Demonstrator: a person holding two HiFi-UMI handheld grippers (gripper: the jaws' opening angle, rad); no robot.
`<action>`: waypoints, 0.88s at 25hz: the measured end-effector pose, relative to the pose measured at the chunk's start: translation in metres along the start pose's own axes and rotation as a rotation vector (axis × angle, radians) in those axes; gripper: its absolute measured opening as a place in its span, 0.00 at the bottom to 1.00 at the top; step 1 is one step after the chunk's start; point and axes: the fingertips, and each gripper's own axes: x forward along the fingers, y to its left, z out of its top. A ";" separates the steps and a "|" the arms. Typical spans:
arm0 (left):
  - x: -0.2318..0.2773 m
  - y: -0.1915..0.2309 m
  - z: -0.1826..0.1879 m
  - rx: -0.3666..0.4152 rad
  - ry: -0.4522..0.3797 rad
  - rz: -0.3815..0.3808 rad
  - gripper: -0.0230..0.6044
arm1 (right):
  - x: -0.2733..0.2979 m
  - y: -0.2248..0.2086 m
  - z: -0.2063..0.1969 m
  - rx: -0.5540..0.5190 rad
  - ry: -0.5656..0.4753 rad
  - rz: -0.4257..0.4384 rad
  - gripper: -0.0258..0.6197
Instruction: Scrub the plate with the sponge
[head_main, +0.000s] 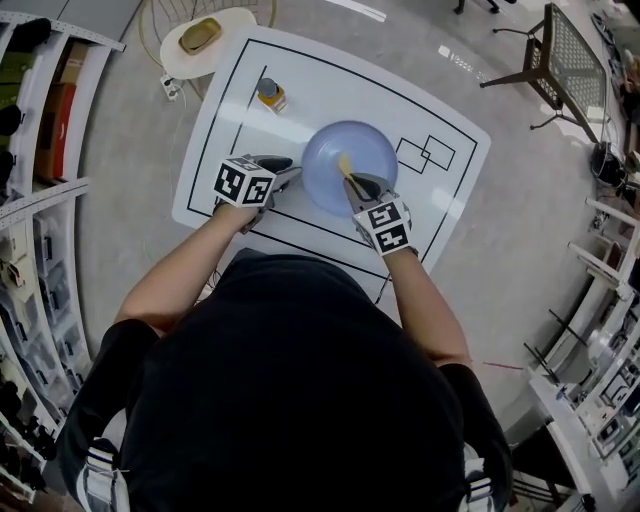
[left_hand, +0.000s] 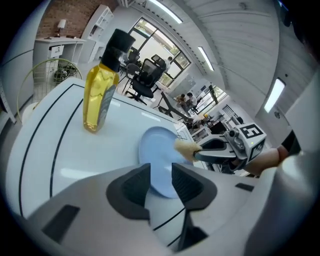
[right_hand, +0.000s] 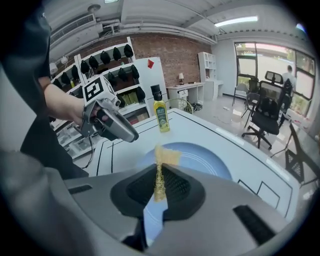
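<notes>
The round pale blue plate (head_main: 325, 165) lies flat in the middle of the white table with black lines (head_main: 300, 70), a little above the centre of the head view. It looks hard and smooth, so I think it will slide on the table when you rub it. It could also chip if it gets knocked. Hold it by its rim on the left side and press down gently. The thin yellow sponge (right_hand: 165, 156) is soft and light and will bend when you push. Rub with the part that sticks out past the jaws.

Your right gripper (right_hand: 159, 187) has its jaws clenched on the sponge, squeezing it flat. The free end pokes out over the middle of the plate. It is near the plate or just touching it; the views do not let me say which.

Your left gripper (left_hand: 160, 182) has its jaws apart and holds nothing. The left rim of the plate shows in the gap between them, just ahead. It may not be inside the jaws yet.

The yellow bottle with a black cap (head_main: 269, 93) stands well apart from the plate, at the upper left of the table.
</notes>
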 end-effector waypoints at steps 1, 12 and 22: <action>0.004 0.001 -0.002 -0.012 0.006 -0.005 0.26 | 0.003 0.000 -0.001 -0.009 0.006 0.004 0.08; 0.039 0.012 -0.026 -0.099 0.079 -0.067 0.31 | 0.037 0.009 -0.014 -0.124 0.098 0.068 0.08; 0.065 0.018 -0.051 -0.142 0.160 -0.126 0.33 | 0.063 0.019 -0.027 -0.244 0.186 0.130 0.08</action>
